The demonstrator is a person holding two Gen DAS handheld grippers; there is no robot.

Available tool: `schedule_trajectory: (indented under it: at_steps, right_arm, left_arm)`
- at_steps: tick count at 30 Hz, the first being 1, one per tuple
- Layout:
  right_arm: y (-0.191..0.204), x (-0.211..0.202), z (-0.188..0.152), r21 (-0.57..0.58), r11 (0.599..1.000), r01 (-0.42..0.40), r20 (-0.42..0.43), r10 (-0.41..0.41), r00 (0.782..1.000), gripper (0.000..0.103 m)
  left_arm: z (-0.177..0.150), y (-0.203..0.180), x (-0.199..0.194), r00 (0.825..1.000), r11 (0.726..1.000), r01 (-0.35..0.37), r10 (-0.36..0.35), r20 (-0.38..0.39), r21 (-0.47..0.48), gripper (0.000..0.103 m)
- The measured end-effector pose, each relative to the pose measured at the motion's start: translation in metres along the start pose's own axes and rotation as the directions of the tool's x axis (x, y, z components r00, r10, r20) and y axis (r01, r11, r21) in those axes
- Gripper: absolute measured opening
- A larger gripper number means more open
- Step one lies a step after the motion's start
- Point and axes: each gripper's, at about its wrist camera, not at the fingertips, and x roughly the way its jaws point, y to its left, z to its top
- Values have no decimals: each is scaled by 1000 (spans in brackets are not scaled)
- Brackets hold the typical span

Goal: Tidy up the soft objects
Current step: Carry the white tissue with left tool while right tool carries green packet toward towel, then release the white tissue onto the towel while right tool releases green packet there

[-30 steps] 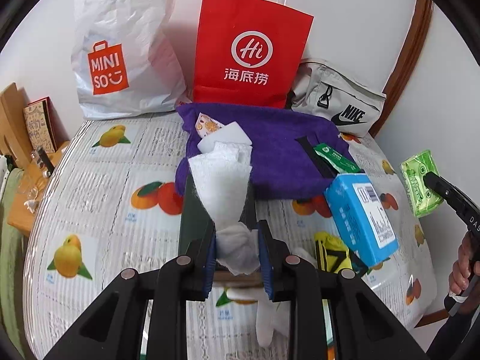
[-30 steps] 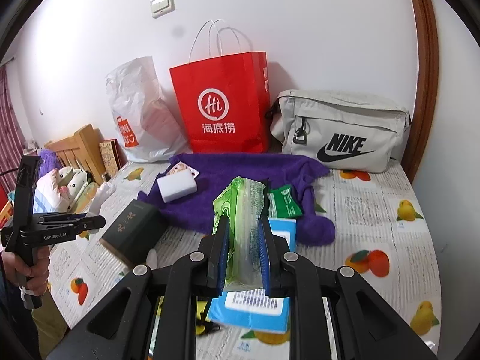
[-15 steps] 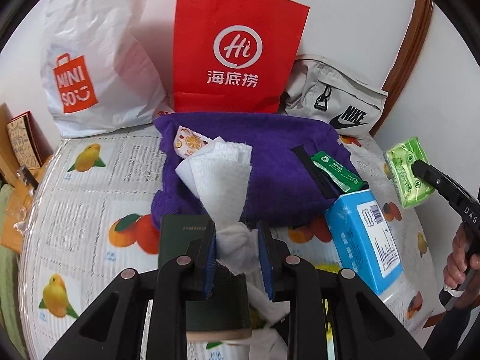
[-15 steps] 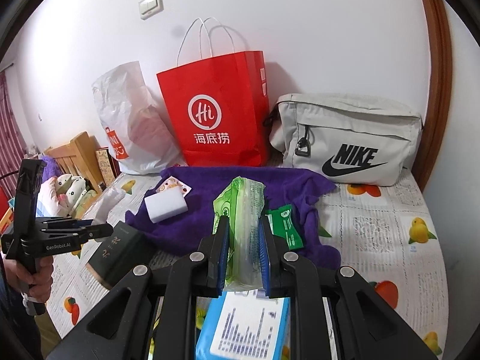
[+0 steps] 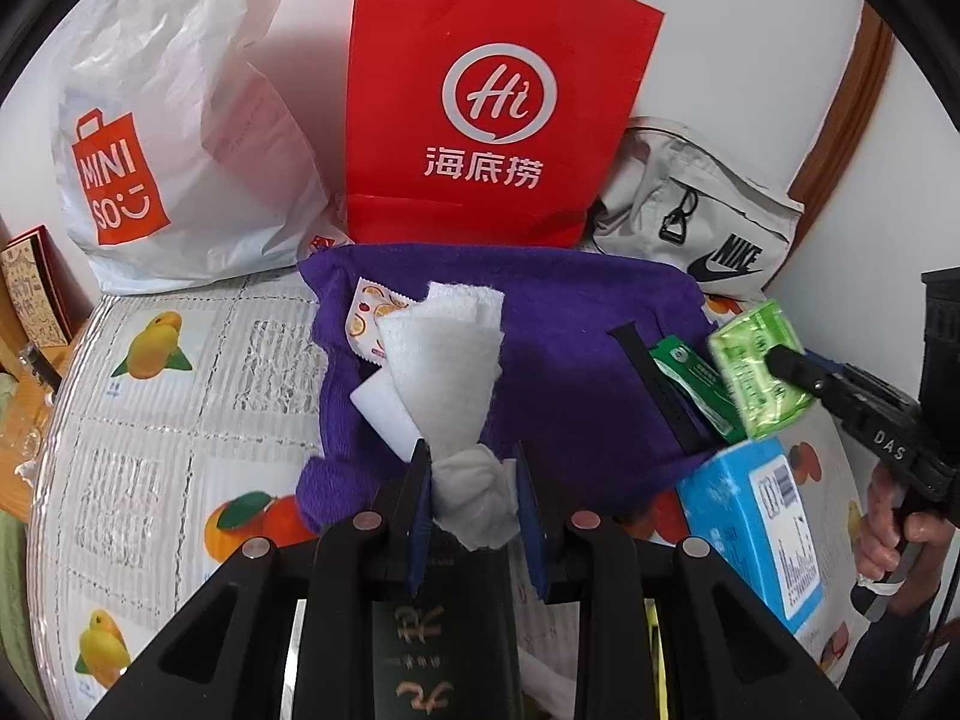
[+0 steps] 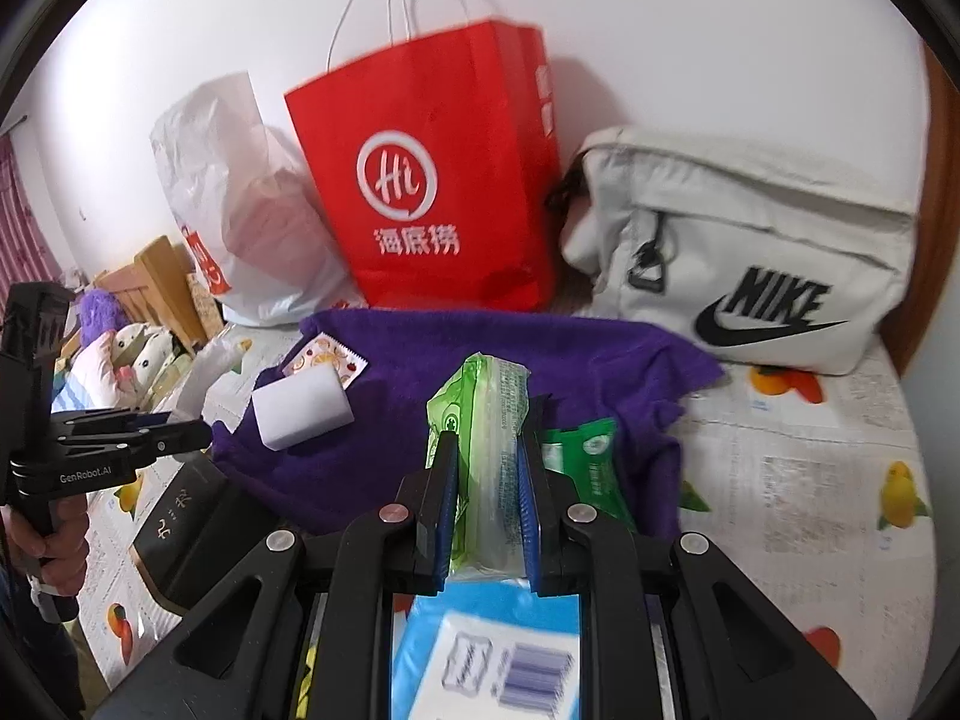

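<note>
My left gripper [image 5: 474, 480] is shut on a white cloth [image 5: 447, 360] that stands up from the jaws, above a dark green box [image 5: 444, 630]. My right gripper [image 6: 486, 480] is shut on a light green tissue pack [image 6: 486, 420]; the pack also shows in the left wrist view [image 5: 759, 369]. A purple towel [image 5: 570, 330] lies ahead of both grippers on the table. On it lie a white sponge block [image 6: 300, 411], a fruit-print sachet [image 6: 324, 357] and a dark green wipes pack [image 6: 591, 468]. A blue tissue pack [image 5: 756, 528] lies under the right gripper.
A red paper bag [image 5: 492, 102], a white Miniso plastic bag [image 5: 168, 138] and a grey Nike bag [image 6: 750, 252] stand against the wall behind the towel. The table has a fruit-print cover [image 5: 150, 420]. A black strap [image 5: 654, 390] lies on the towel.
Both grippers have moved forward toward the purple towel and the bags, each holding its item. The right gripper with the green pack now hangs over the towel's right edge.
</note>
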Motion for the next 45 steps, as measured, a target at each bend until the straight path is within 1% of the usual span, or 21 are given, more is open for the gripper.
schedule_trajectory:
  at_steps: [4, 9, 14, 18, 21, 25, 29, 31, 32, 33, 34, 36, 41, 45]
  right_arm:
    - [3, 30, 4, -3, 1000, -26, -59, 26, 998, 18]
    - [6, 55, 1, -7, 999, -44, -123, 43, 991, 19]
    - [6, 73, 0, 2, 998, -65, -202, 64, 977, 19]
    - [6, 81, -1, -2, 998, -61, -227, 59, 972, 19]
    - [3, 85, -2, 7, 998, -60, -240, 60, 969, 20]
    - [3, 94, -2, 14, 997, -72, -273, 73, 959, 21]
    - [2, 94, -1, 12, 998, -63, -272, 64, 960, 22]
    - [2, 93, -1, 6, 999, -49, -272, 49, 961, 30]
    - [2, 92, -1, 3, 999, -39, -268, 39, 963, 42]
    - [2, 90, -1, 2, 999, -33, -266, 32, 964, 50]
    - [1, 86, -1, -1, 1000, -26, -256, 25, 966, 51]
    - [0, 78, -1, -4, 1000, -17, -234, 15, 972, 51]
    - [0, 56, -2, 19, 1000, 21, -200, -17, 980, 51]
    - [8, 28, -9, 24, 1000, 7, -146, -3, 989, 52]
  left_arm:
    - [9, -1, 17, 1000, 1000, 14, -14, -22, 2, 24]
    - [17, -7, 36, 998, 999, 38, -36, -49, 20, 24]
    - [21, -9, 53, 996, 999, 43, -42, -83, 16, 24]
    - [18, -12, 68, 991, 999, 39, -35, -128, 29, 25]
    - [17, -13, 76, 989, 999, 36, -32, -146, 25, 26]
    - [17, -12, 81, 986, 1000, 26, -23, -163, 18, 26]
    - [17, -13, 82, 986, 999, 24, -20, -164, 21, 27]
    - [17, -12, 83, 984, 1000, 21, -17, -175, 19, 33]
    - [17, -11, 83, 983, 1000, 23, -20, -181, 16, 39]
    - [15, -12, 82, 982, 999, 34, -31, -184, 12, 42]
    - [15, -13, 80, 983, 999, 33, -30, -179, 16, 44]
    - [13, -15, 75, 986, 999, 16, -11, -164, 29, 55]
    - [12, -11, 58, 990, 1000, 9, -6, -143, 16, 56]
    - [5, -3, 37, 992, 1000, -3, 2, -125, -7, 59]
